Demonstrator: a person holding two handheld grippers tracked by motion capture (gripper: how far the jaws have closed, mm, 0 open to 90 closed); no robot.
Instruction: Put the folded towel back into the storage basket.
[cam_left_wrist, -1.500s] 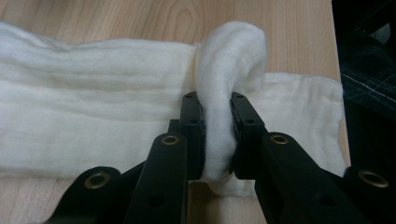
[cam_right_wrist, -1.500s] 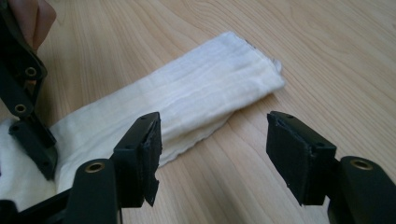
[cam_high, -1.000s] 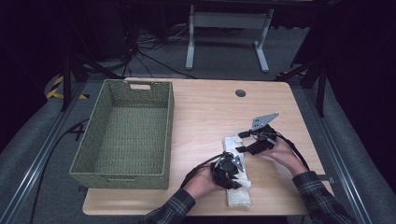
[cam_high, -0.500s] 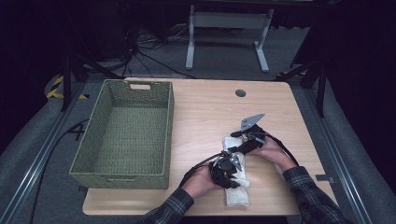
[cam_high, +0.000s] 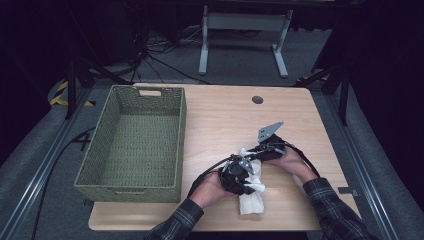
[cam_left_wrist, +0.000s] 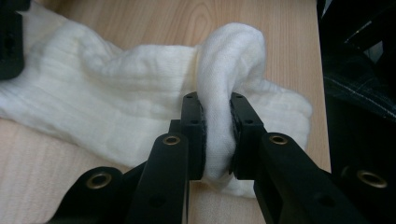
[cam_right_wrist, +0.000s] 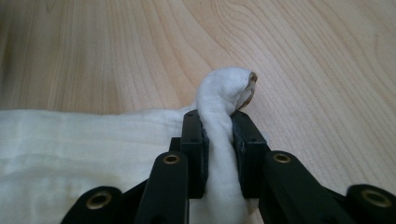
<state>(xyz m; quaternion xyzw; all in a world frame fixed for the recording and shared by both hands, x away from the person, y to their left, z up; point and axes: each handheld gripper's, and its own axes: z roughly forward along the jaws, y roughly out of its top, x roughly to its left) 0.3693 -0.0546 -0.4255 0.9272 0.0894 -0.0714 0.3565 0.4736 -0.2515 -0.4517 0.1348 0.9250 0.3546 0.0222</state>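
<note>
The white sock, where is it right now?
In the high view the white sock lies on the wooden table near its front edge, right of the green basket, pinched by the left gripper and right gripper.

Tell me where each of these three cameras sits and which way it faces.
High view: above the person's side, looking forward and down on the table; forearms, hands, left gripper, right gripper, basket.
Left gripper view: rides the left gripper, jaws clamped on a white cloth.
Right gripper view: rides the right gripper, jaws just closed on cloth.
Shared: cloth and tabletop.
</note>
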